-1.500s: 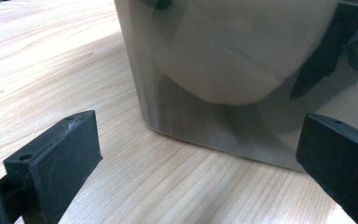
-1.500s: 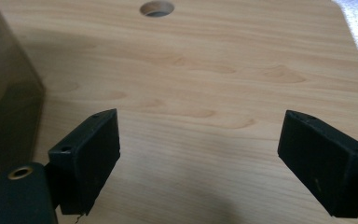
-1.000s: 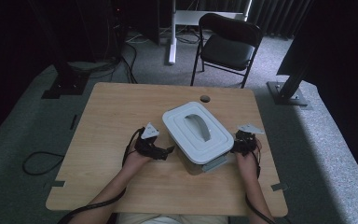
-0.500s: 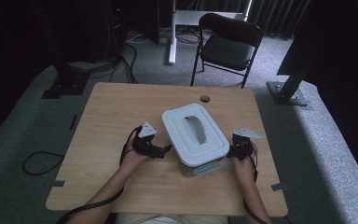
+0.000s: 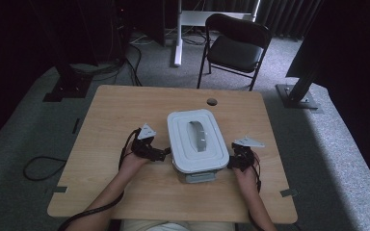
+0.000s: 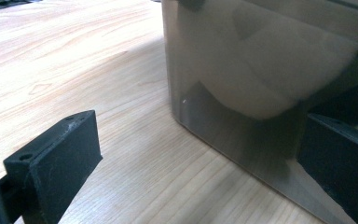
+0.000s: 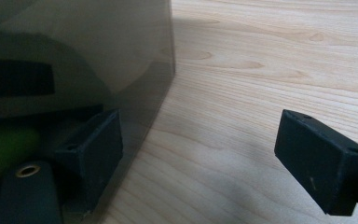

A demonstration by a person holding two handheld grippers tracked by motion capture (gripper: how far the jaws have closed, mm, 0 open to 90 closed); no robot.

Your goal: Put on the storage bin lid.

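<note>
Both grippers [image 5: 166, 154] [image 5: 230, 162] flank lidded box [image 5: 197, 139] – jaws apart, seemingly touching.

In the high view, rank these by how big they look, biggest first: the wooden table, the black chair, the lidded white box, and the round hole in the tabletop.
1. wooden table
2. black chair, though it stands farther from the camera
3. lidded white box
4. round hole

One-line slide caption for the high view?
Left gripper and right gripper, both open, flank a lidded container on the wooden table.
</note>
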